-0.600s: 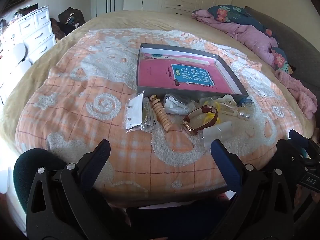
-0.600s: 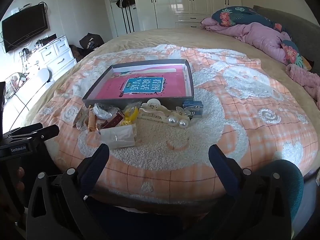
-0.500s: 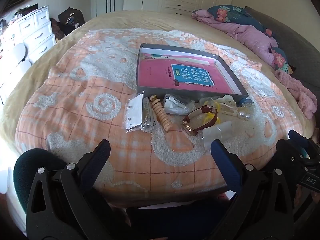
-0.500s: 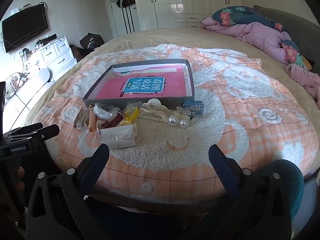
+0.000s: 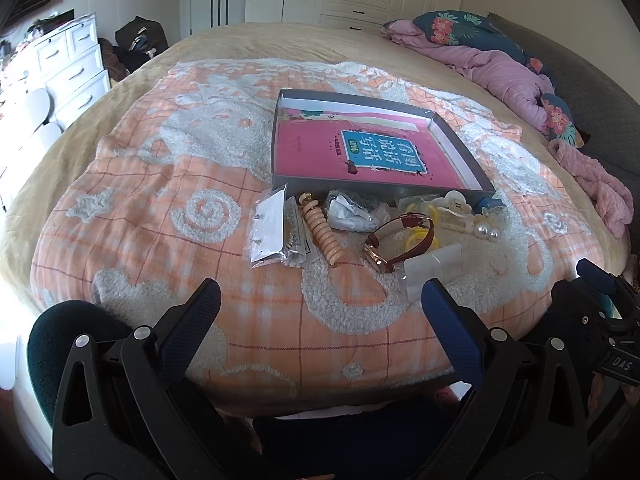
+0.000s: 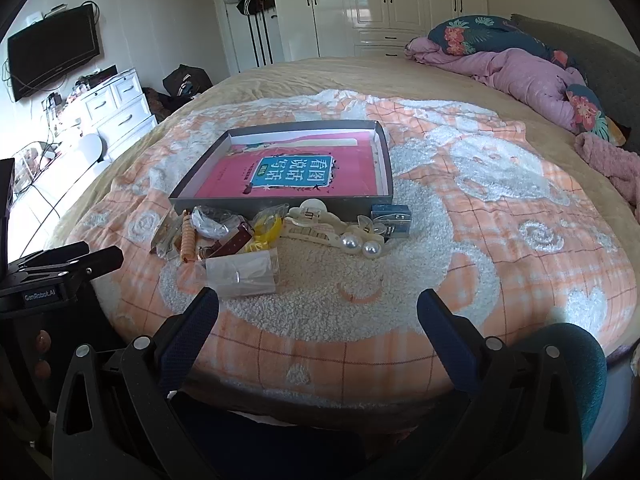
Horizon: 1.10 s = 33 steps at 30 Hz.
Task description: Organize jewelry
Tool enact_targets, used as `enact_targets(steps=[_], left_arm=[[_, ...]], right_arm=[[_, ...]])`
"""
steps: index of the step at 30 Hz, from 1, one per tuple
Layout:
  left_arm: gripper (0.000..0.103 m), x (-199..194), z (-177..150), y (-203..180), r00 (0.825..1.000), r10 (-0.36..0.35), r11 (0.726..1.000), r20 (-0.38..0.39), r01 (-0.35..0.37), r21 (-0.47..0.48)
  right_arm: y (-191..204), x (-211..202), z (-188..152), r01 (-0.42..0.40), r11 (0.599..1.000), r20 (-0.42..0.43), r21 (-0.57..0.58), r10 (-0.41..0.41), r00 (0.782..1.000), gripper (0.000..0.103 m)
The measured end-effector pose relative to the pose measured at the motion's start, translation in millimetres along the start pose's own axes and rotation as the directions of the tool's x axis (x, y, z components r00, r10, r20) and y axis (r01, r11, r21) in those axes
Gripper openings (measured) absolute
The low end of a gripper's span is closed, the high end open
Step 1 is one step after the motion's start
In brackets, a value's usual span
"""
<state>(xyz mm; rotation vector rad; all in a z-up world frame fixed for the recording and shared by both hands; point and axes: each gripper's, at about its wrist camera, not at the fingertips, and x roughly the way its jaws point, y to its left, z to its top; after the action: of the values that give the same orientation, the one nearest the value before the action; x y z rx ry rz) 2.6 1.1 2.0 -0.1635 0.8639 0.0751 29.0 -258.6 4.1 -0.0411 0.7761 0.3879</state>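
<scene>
A grey box [image 5: 380, 190] [image 6: 276, 202] with a pink book inside lies on the bed. In front of it is a heap of jewelry: a peach spiral hair tie [image 5: 322, 232] [image 6: 187, 240], a red-strap watch [image 5: 400, 242] [image 6: 232, 244], a white hair claw [image 5: 452, 208] [image 6: 316, 222], a pearl pair [image 5: 486, 233] [image 6: 360, 245], clear packets [image 5: 272, 232] and a small blue box [image 6: 391, 218]. My left gripper [image 5: 320, 298] is open and empty, short of the heap. My right gripper [image 6: 318, 306] is open too, just before a clear packet [image 6: 244, 272].
An orange and white blanket [image 5: 160, 216] covers the bed. Pink bedding [image 5: 500, 72] is piled at the far right. A white dresser [image 5: 68, 68] stands at the left. The other gripper's black body [image 6: 52, 276] shows at the left of the right wrist view.
</scene>
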Motion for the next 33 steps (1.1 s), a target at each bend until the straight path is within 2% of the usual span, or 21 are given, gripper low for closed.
enact_targets(steps=[33], left_arm=[[0.094,-7,8,-12,1.000,-0.010,1.000,0.009,0.010,0.003]], right_arm=[[3,2,-2,0.001,1.000,-0.008,-0.008,-0.001,1.000,0.099]])
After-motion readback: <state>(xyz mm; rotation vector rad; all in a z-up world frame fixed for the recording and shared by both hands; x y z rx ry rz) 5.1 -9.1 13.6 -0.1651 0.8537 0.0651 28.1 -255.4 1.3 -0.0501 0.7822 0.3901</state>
